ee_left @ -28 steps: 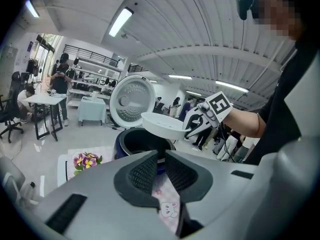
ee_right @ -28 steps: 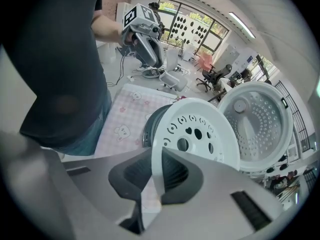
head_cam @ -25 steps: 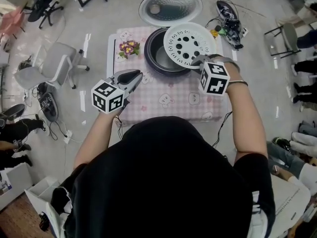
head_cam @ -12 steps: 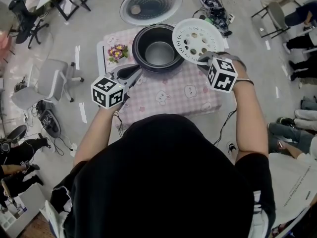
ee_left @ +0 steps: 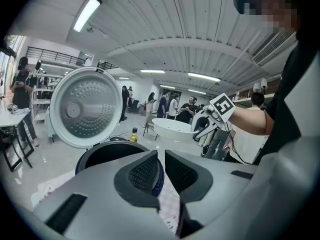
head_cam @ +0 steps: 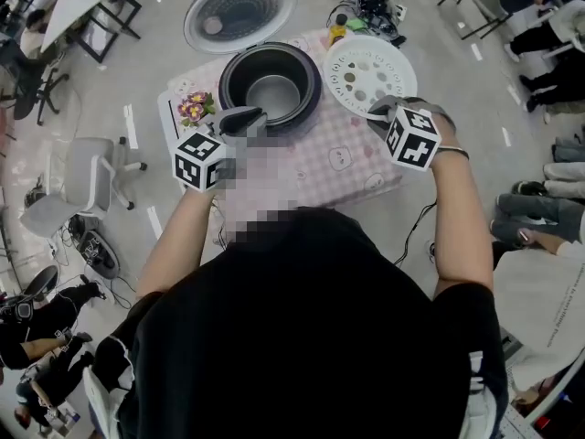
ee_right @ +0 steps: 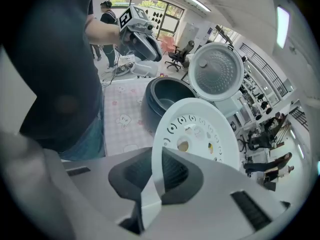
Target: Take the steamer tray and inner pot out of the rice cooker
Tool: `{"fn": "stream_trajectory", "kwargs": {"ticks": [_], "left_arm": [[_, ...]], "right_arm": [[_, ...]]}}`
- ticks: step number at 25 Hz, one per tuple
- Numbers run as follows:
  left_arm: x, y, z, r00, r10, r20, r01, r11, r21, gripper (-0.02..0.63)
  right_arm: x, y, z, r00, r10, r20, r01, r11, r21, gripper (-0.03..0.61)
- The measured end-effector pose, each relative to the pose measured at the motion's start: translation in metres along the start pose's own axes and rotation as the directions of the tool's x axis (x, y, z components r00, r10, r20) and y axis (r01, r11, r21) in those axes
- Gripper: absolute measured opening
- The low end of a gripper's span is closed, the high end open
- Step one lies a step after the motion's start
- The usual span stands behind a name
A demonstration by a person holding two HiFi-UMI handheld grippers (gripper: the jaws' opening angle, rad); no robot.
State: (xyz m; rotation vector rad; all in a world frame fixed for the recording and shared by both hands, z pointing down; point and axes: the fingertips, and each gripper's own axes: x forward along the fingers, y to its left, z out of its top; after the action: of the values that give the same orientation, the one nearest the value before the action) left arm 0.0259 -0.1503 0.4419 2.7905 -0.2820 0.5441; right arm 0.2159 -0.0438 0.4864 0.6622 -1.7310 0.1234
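The dark rice cooker (head_cam: 306, 108) stands on the table with its lid (head_cam: 239, 12) swung open, and the inner pot (head_cam: 271, 94) sits inside it. My right gripper (head_cam: 379, 108) (ee_right: 157, 176) is shut on the rim of the white perforated steamer tray (head_cam: 370, 67) (ee_right: 200, 129). It holds the tray in the air to the right of the cooker, tilted. My left gripper (head_cam: 245, 117) (ee_left: 161, 156) is at the cooker's near rim (ee_left: 100, 154). Its jaws stand a narrow slit apart and grip nothing; the blue rim shows through the gap.
A pink checked cloth (head_cam: 338, 167) covers the small table. A flower decoration (head_cam: 194, 108) lies at its left, and a small bottle (head_cam: 338, 30) stands beyond the tray. A white chair (head_cam: 91, 167) and cables are on the floor at left; people stand around.
The right gripper has carried the steamer tray off the cooker's top and out to the right. The left gripper has moved forward to the cooker's near rim.
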Motion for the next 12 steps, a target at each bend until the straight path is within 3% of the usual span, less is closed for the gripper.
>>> {"fn": "stream_trajectory", "kwargs": {"ticks": [12], "left_arm": [[0.021,-0.007,-0.002,0.999,-0.023,-0.035,0.024,0.999,0.034,0.064]], "right_arm": [[0.048,0.042,-0.061,0.999,0.048,-0.005,-0.047,0.991,0.129,0.035]]}}
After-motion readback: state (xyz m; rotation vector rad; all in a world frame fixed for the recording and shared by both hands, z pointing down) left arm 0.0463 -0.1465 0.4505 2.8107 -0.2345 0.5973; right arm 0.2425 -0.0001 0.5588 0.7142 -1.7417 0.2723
